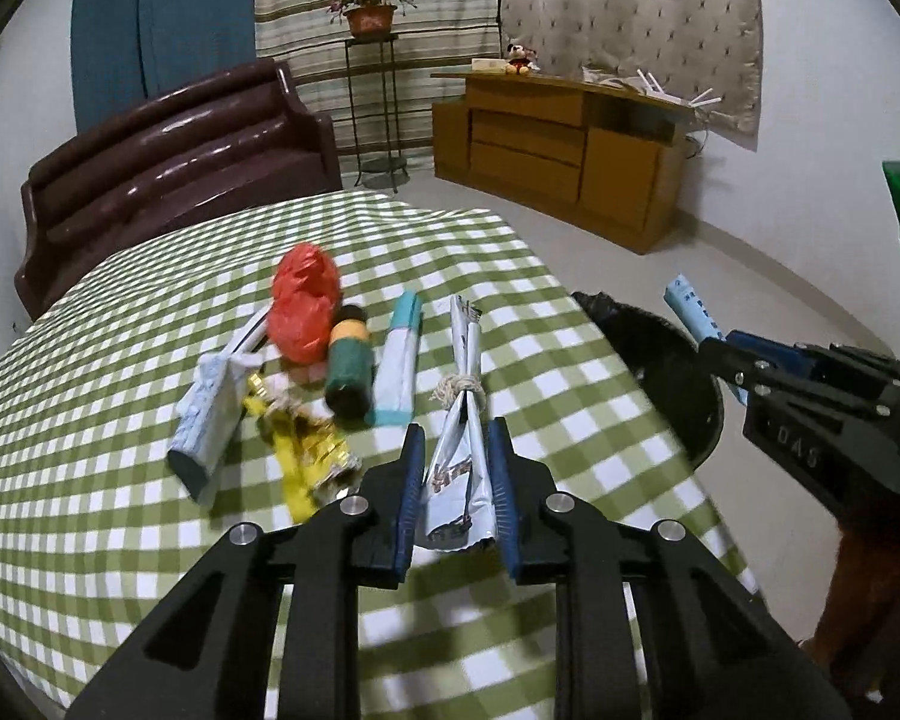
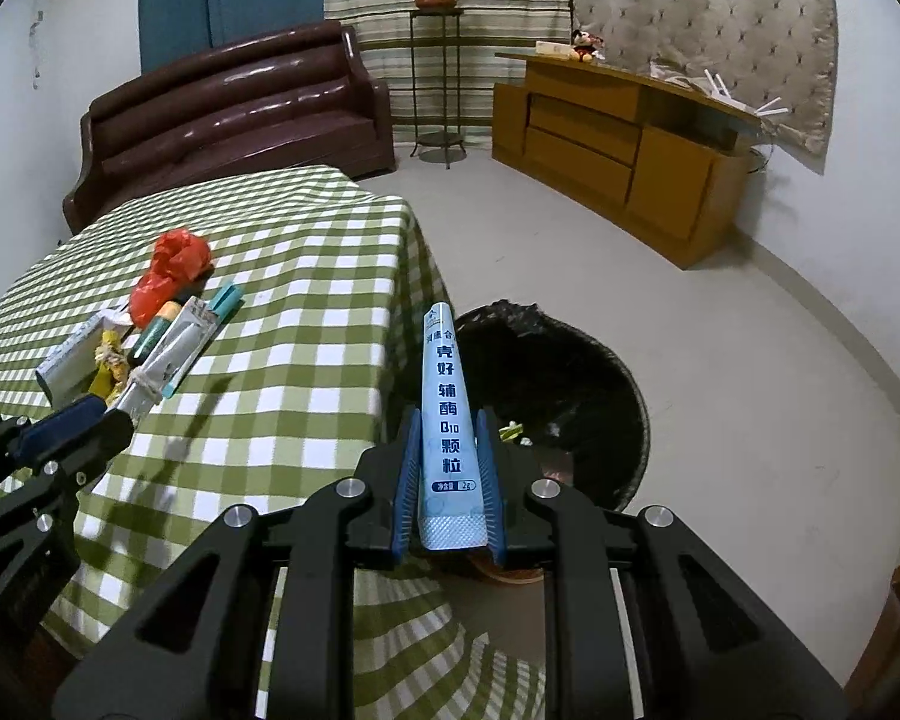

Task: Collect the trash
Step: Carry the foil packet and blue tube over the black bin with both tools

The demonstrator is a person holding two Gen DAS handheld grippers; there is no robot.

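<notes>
Nearest in: right gripper [image 2: 448, 468] is clamped on a pale blue sachet [image 2: 447, 414], held at its crimped lower end, the rest standing free above the pads. It hangs just over the near rim of the black-lined bin [image 2: 576, 372] on the floor beside the table. The sachet looks light and thin — a flat foil stick that should drop straight when let go, though the film may cling to the ribbed pads for a moment.

Left gripper [image 1: 456, 480] has its pads against both sides of a silver wrapper bundle [image 1: 463, 396], taken at the near end. I judge it gripped, not just bracketed. Twine is knotted round its middle, so it should move as one piece. It looks soft and crinkly, slippery film; a hold closer to the knot would flop less.

Further out on the green-check tablecloth [image 1: 120, 390], still to collect:
- gold foil scrap [image 1: 306, 456] — flimsy, lies flat, hard to pinch
- pale blue box [image 1: 207, 414], stiff, take it across the narrow sides
- dark green roll [image 1: 347, 360], rigid, may roll away
- teal-ended white box [image 1: 399, 360]
- red plastic bag [image 1: 303, 300], crumpled and soft, grab anywhere
</notes>
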